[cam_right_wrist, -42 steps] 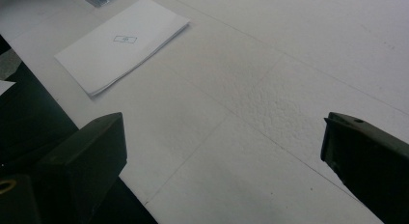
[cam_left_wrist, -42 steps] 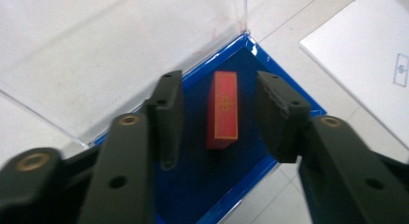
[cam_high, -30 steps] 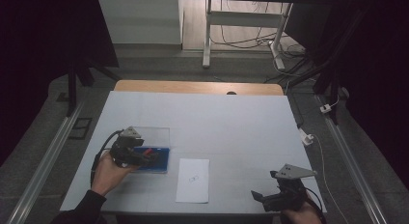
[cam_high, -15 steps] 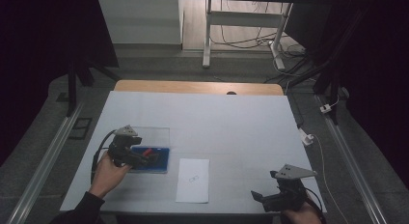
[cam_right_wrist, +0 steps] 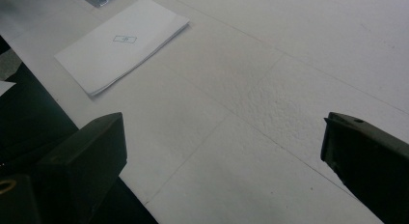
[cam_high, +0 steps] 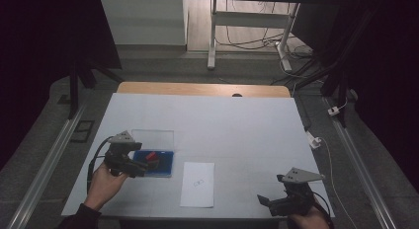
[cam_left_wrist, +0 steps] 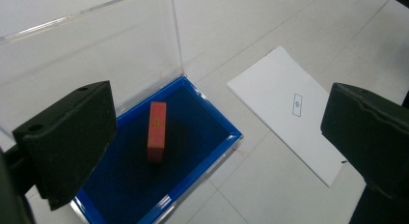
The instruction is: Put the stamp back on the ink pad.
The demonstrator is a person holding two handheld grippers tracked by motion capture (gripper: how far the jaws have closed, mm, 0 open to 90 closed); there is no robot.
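One red block [cam_left_wrist: 157, 131] | blue tray [cam_left_wrist: 212, 146] | paper sheet [cam_left_wrist: 289, 110], mark unreadable

The tabletop [cam_high: 237, 120] lies bare across its far half and right side, wide room for passing. At the near left the blue box [cam_high: 163, 165] blocks the way, its clear lid [cam_left_wrist: 96, 55] standing upright behind it (a wall on the far side). A flat paper sheet [cam_high: 197, 184] just beside it hinders nothing.
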